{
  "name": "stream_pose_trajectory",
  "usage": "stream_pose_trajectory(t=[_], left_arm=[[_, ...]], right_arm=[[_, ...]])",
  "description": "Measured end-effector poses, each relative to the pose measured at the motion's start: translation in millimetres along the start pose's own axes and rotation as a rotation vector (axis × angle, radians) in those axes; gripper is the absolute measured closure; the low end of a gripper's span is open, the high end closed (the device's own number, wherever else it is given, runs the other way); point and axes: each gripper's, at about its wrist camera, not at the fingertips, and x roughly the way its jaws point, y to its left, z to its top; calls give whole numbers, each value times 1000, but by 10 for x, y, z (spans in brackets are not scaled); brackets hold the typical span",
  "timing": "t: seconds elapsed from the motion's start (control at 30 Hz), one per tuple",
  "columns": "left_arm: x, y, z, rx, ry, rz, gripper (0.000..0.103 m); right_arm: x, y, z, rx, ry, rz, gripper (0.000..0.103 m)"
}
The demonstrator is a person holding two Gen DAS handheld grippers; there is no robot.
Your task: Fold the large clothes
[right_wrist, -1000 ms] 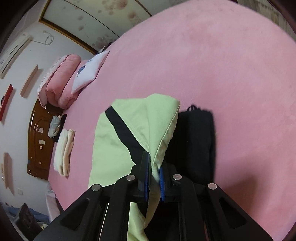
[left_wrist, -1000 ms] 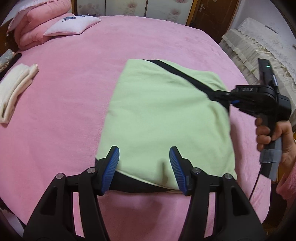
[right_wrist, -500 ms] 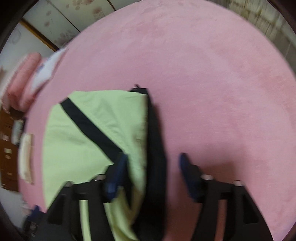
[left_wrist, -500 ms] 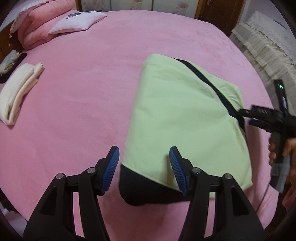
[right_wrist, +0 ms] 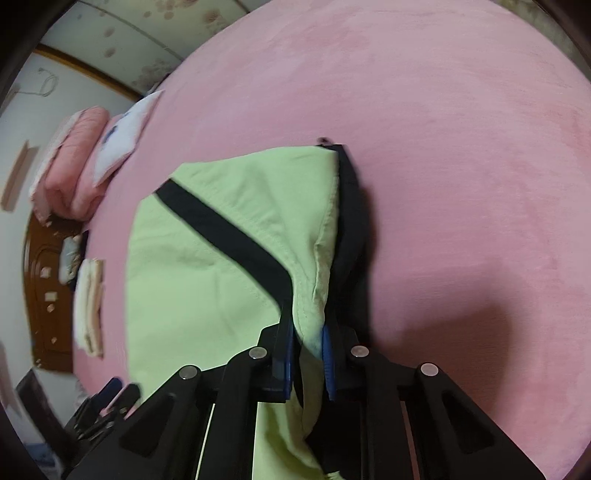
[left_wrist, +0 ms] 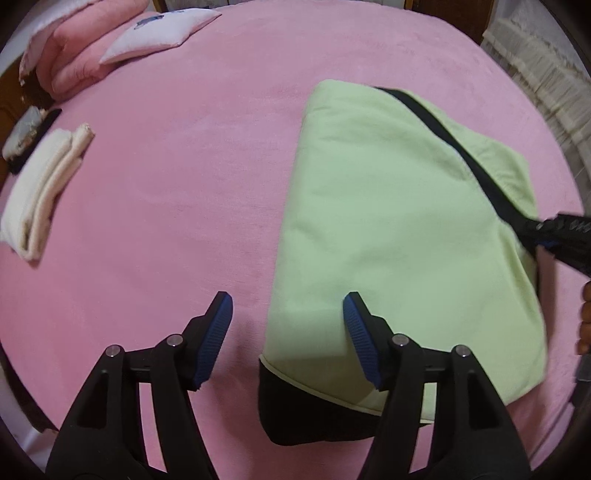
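— Was any writing or label readable?

— None. The small white pillow (left_wrist: 159, 33) near the bed's far left corner bore a blue print, too blurred to read. Beside it lay a folded pink quilt (left_wrist: 70, 62).

— Where was the garment?

— The folded pale-green fabric garment with a black diagonal stripe and black lining (left_wrist: 399, 229) lay on the pink plush bed (left_wrist: 177, 177), toward its right side, with the black layer showing at the garment's near edge.

— And the left claw (left_wrist: 286, 328)?

— It pointed steeply down over the garment's near left corner, its jaws having just widened. They stood apart with nothing pressed: the right pad hung over the green cloth, the left pad over bare bedcover.

— The right claw (right_wrist: 308, 354)?

— Its jaws had just closed, and the blue pads pinched a bunched green-and-black edge of the garment at its right side, lifting that fold slightly. Part of a hand (left_wrist: 583, 317) showed at the right border of the left view.

— Anything else on the bed?

— A stack of folded cream towels (left_wrist: 40, 192) lay near the left edge, well apart from the garment.
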Motion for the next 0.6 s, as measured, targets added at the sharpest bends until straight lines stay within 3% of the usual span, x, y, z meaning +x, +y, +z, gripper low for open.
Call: stream_pose_trajectory(t=[0.1,0.27,0.33,0.43,0.53,0.6], left_arm=[[38,63,-4,-17,0,8,43],[55,128,13,-40,21,6,43],[45,124,25,-31,27,10,43],[-12,51,-8,-10,23,24,43],[-58,-5,-50,26,14,44,43],[-88,-27,-92,50,13,55,43]], right_arm=[[70,168,-50,1,27,137,91],[68,431,-29,-98,49,173,91],[-33,304,55,-62,28,139,91],[-259,-44,56,-29,-4,-72,91],[-329,-255,12,1,10,-35,85],[-457,-348,-48,13,12,-29,69]])
